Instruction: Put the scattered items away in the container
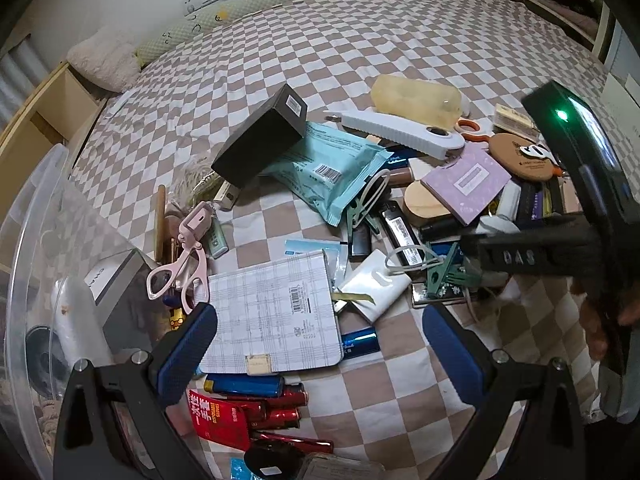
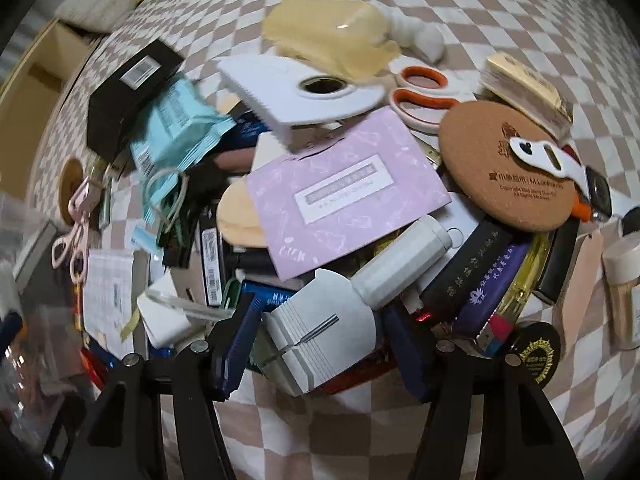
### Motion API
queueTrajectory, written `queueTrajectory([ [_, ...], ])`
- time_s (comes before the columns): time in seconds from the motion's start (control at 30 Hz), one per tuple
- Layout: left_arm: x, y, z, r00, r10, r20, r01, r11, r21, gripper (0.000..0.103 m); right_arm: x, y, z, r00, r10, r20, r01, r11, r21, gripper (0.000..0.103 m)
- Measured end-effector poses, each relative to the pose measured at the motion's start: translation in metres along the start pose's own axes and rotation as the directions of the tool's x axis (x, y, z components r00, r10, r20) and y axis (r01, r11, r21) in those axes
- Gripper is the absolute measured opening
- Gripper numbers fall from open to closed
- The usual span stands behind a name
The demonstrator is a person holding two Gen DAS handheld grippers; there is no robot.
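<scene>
Squarely between the half-closed right gripper (image 2: pixel 320 344) pads sits a grey-white ribbed block (image 2: pixel 320 340), apparently pinched, with the lilac card (image 2: pixel 344 196) beyond it, the "Copyright" cork coaster (image 2: pixel 516 168) beyond-right, and the clear container (image 1: pixel 36 264) left of the wide-open, empty left gripper (image 1: pixel 316 344).

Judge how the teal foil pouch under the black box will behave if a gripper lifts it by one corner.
The teal foil pouch looks crinkled and thin, so probably floppy and light. The black box leans on it and would likely tip off. Its glossy film may slip.

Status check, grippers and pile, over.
Left gripper open over notebook. Right gripper shut on grey block. Clutter packed close around.
</scene>
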State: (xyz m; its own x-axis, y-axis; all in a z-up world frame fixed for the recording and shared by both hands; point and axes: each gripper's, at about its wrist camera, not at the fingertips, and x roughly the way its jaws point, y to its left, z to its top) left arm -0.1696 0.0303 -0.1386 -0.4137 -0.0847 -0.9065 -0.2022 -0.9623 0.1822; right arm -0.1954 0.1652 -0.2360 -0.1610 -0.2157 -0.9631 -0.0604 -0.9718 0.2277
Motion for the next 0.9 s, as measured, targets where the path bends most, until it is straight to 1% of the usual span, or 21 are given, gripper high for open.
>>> queueTrajectory([
  [0.07,0.001,0.0,0.001,1.0,-0.007,-0.004,0.007,1.0,-0.007,0.103,-0.002,0.001,-0.003,1.0,-0.001,-0.002,0.001,1.0,-0.02,0.062],
  [0.23,0.001,-0.008,0.004,0.999,-0.04,-0.015,0.04,0.999,-0.012,0.103,-0.007,-0.009,-0.013,1.0,-0.005,-0.01,0.005,1.0,-0.023,0.062],
  [0.47,0.002,-0.028,0.004,0.998,-0.052,-0.024,0.053,0.998,0.034,0.103,-0.029,-0.029,-0.022,0.999,-0.017,0.03,0.017,1.0,-0.009,0.062],
  [0.57,0.004,-0.033,0.006,0.998,-0.061,-0.03,0.062,0.997,0.037,0.103,-0.037,-0.038,-0.024,0.999,-0.018,0.043,0.018,1.0,0.005,0.062],
  [0.7,0.009,-0.038,0.01,0.995,-0.086,-0.046,0.086,0.996,0.018,0.103,-0.044,-0.05,-0.024,0.998,-0.019,0.055,0.017,0.999,0.031,0.062],
  [0.9,0.021,-0.04,0.019,0.979,-0.184,-0.088,0.181,0.982,-0.047,0.103,-0.051,-0.067,-0.022,0.997,-0.013,0.071,0.008,0.997,0.071,0.062],
])
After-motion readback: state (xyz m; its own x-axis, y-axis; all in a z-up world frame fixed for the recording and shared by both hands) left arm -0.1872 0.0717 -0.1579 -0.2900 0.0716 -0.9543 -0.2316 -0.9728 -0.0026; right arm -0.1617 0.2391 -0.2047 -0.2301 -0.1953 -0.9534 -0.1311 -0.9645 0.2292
